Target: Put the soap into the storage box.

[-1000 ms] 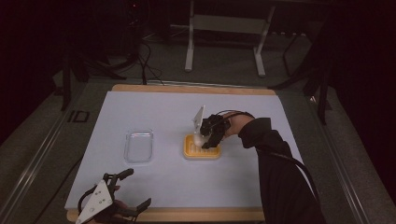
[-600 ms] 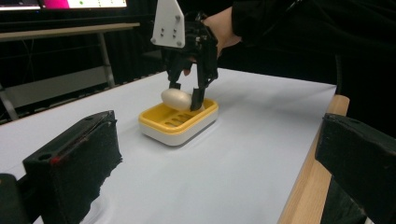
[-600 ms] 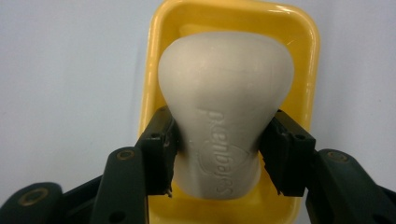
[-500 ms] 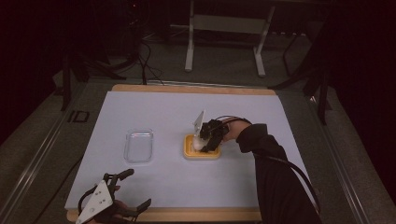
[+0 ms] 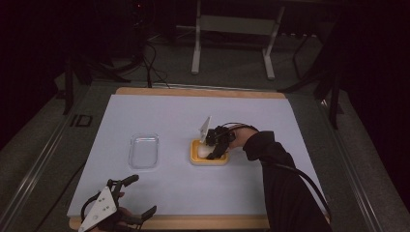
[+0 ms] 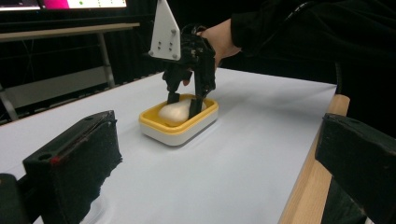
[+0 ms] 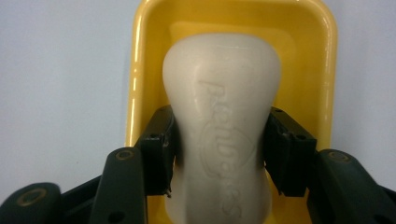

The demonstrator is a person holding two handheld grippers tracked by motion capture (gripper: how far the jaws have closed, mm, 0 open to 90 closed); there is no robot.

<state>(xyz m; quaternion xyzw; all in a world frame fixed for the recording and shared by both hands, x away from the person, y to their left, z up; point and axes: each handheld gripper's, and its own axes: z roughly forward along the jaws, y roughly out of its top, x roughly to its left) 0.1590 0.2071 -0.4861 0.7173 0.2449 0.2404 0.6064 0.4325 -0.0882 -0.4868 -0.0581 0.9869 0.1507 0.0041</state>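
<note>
Soap bar (image 7: 223, 140), white and waisted, sits pinched at its narrow middle between the right gripper's (image 7: 219, 151) black pads (image 7: 161, 149), which press on both flanks. It lies inside the yellow dish (image 7: 140, 70), its rounded end short of the far wall. In the high view the dish (image 5: 209, 158) rests mid-table, with an empty clear lid (image 5: 144, 151) well apart to its left. The left gripper (image 5: 126, 203) hovers at the table's (image 5: 159, 116) near wooden edge, jaws spread wide, nothing between them. Bare white surface surrounds the dish.
</note>
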